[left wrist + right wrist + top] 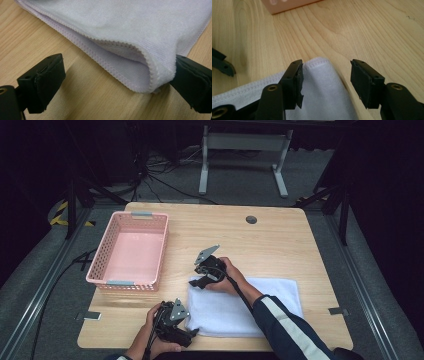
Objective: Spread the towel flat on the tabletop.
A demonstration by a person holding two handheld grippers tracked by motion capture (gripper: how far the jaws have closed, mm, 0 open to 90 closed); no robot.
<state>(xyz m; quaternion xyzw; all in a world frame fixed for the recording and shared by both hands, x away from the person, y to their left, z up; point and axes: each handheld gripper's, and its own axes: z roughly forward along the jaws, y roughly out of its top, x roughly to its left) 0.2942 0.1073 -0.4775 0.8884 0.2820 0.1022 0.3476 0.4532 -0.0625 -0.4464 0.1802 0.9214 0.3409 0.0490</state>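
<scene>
Towel work at a pale wooden table [280, 245]: a folded white terry cloth towel [240, 307] lies flat on the near half of the tabletop, right of centre, its long side running along the person's edge. Right gripper [200, 282] sits at the towel's far-left corner, hand behind it, dark sleeve with a white stripe [287, 327] crossing the cloth. In the right gripper view its jaws stand apart, the towel's corner [322, 82] lying between them; the left pad [298, 85] rests at the cloth's hemmed edge, the right pad [364, 82] is clear of it over bare wood. Released, nothing pinched. Left gripper [192, 334] is at the towel's near-left corner, low to the table. In the left gripper view its jaws are wide apart: one pad [193, 82] touches the folded edge of the towel [130, 37], the other pad [45, 82] is well away over the wood. Stitched hems of two layers show at the fold, the upper layer lifted slightly off the lower. Not clenched on the cloth. Pink perforated plastic basket [129, 251] with grey handle clips stands at the table's far-left, well apart from the towel. Small round dark grommet [251, 219] near the far edge.
</scene>
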